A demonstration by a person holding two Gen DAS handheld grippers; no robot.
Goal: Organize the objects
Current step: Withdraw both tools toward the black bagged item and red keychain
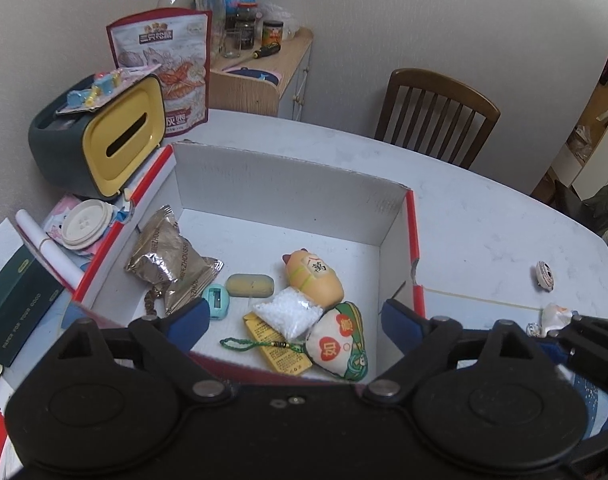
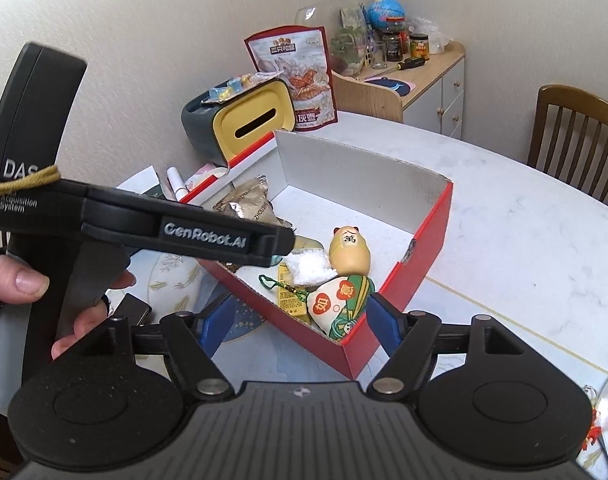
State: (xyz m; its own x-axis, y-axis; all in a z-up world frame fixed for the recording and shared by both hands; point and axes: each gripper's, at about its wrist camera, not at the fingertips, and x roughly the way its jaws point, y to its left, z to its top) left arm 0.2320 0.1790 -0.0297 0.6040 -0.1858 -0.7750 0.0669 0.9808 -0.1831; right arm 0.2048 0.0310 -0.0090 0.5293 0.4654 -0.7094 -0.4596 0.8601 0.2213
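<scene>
1. the left gripper (image 1: 294,320) hovers over the near edge of the red box (image 1: 417,240), its blue-padded fingers spread wide with nothing between them.
2. the right gripper (image 2: 300,320) is likewise spread wide and empty, poised above the near corner of that box, one blue pad outside each wall.
3. the box sits on the white table (image 1: 503,220); its inside is white and its flaps stand up.
4. inside, on the left, lie crinkled silver snack packets (image 1: 168,256), touching each other.
5. just beside them are a small teal sharpener (image 1: 217,300) and a yellow-green eraser (image 1: 250,285).
6. a yellow cat-shaped toy (image 1: 313,276) lies near the middle, with a clear bag of white beads (image 1: 290,312) against it.
7. a fabric sachet (image 1: 339,344) with red hearts lies by the near wall, next to a yellow tag (image 1: 280,350) and a green knotted cord (image 1: 244,345).
8. outside the box to the right, a small round patterned object (image 1: 545,275) rests on the table, well apart from the box.
9. behind the box stand a yellow-faced tissue holder (image 1: 116,136) and a red-edged snack bag (image 1: 164,64); a white lid (image 1: 86,222) lies beside the box's left wall.
10. in the right wrist view, a hand (image 2: 20,280) grips the handle of the left device, which crosses in front of the box.
11. a wooden chair (image 1: 435,112) stands at the table's far side.
</scene>
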